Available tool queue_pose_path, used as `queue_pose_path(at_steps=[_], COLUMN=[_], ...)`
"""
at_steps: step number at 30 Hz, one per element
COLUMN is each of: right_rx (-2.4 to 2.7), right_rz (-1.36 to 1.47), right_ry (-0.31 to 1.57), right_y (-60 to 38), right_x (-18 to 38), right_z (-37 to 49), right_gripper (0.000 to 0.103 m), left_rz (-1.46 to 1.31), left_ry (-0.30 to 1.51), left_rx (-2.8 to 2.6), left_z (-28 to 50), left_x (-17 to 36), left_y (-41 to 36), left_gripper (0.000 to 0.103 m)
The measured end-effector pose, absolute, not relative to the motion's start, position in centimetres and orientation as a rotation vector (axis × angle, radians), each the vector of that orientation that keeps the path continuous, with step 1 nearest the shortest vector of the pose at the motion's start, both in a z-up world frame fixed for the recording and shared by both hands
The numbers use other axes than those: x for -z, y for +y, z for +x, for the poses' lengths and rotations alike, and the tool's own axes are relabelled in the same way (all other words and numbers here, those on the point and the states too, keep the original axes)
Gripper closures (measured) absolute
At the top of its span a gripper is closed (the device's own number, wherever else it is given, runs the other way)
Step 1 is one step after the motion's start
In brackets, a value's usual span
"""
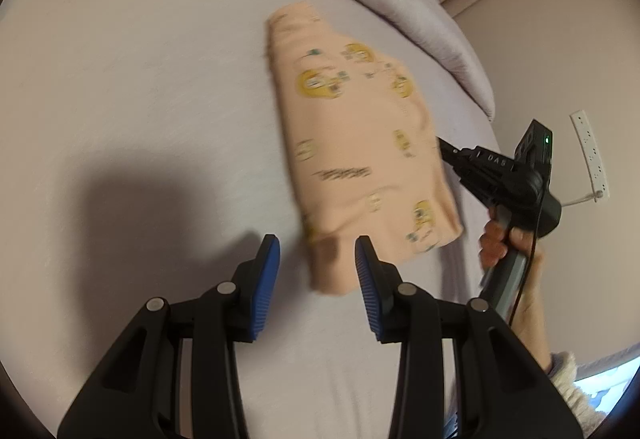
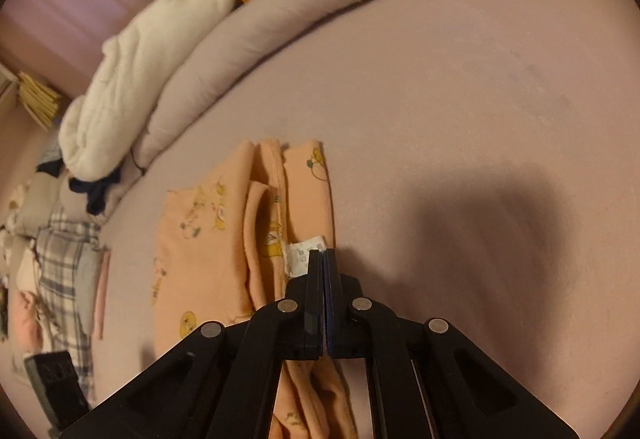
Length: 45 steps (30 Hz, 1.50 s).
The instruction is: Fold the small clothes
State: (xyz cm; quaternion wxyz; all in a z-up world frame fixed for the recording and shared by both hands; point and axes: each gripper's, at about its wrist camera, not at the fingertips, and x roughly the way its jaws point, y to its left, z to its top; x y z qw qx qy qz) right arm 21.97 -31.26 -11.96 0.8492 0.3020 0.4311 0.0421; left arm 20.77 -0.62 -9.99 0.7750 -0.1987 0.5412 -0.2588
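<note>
Now, right hand-held gripper (image 2: 322, 253) clamped tight on peach printed garment (image 1: 360, 143) by its label, mid-bed (image 1: 140, 99); left hand-held gripper (image 1: 316, 251) partly open, empty, over garment's near edge.

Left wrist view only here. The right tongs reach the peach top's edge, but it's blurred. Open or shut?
Observer: From the right wrist view, the right tongs are shut, pads together.
Operator: Gripping cloth?
Observer: Cannot tell. The tips sit at the edge of the peach top, right beside a white care label that faces up.
Operator: Any other laundry around?
Observer: Yes. A plaid cloth lies in a heap of clothes beyond the top's far side, apart from it.
</note>
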Motion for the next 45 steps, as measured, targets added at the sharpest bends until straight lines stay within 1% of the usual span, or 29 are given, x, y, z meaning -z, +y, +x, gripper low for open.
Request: queue_pose_path(at_steps=[5, 10, 14, 17, 20, 24, 25, 27, 29, 35, 38, 40, 42, 45], right_rx=[-0.172, -0.291, -0.287, -0.233, -0.233, -0.249, -0.26, -0.299, -0.337, -0.363, -0.329, -0.304, -0.288, -0.276], right_rz=[0.594, 0.467, 0.403, 0.451, 0.541, 0.571, 0.588, 0.591, 0.549, 0.316, 0.168, 0.123, 0.088, 0.059], right_ry=[0.791, 0.798, 0.884, 0.957, 0.97, 0.977, 0.976, 0.96, 0.937, 0.9, 0.924, 0.96, 0.916, 0.904], right_y=[-29.7, -26.4, -24.4, -25.0, -26.2, -26.6, -26.7, -26.6, -26.2, -23.9, -22.5, -21.8, -21.3, -20.6], right_x=[9.3, 7.8, 9.3, 11.4, 12.5, 12.2, 12.0, 11.2, 10.4, 9.5, 10.7, 12.6, 12.7, 12.7], right_z=[21.0, 22.4, 25.1, 26.2, 26.7, 26.2, 25.8, 24.3, 22.8, 17.7, 16.4, 16.3, 15.8, 16.0], right_gripper=[0.1, 0.099, 0.099, 0.099, 0.099, 0.099, 0.097, 0.088, 0.086, 0.085, 0.085, 0.085, 0.085, 0.085], left_rz=[-0.383, -0.321, -0.3, -0.317, -0.359, -0.345, -0.335, -0.316, -0.307, -0.325, -0.321, -0.321, -0.32, -0.296], left_ry=[1.14, 1.145, 1.197, 1.203, 1.217, 1.212, 1.209, 1.203, 1.199, 1.196, 1.197, 1.205, 1.209, 1.175], left_rx=[0.59, 0.626, 0.612, 0.618, 0.623, 0.616, 0.613, 0.61, 0.611, 0.609, 0.611, 0.607, 0.601, 0.587], left_z=[21.5, 22.6, 23.4, 23.7, 24.2, 24.2, 24.2, 24.2, 24.1, 24.3, 24.0, 24.0, 24.5, 25.2], left_x=[8.8, 9.6, 11.9, 12.4, 12.6, 12.6, 12.5, 12.4, 12.3, 12.6, 12.6, 12.5, 12.0, 10.7], left_y=[-3.4, -6.9, -8.1, -8.0, -7.5, -7.3, -7.7, -8.0, -7.9, -8.0, -7.8, -7.8, -7.9, -8.1], left_gripper=[0.065, 0.065, 0.065, 0.065, 0.065, 0.065, 0.065, 0.065, 0.065, 0.065, 0.065, 0.065, 0.065, 0.065])
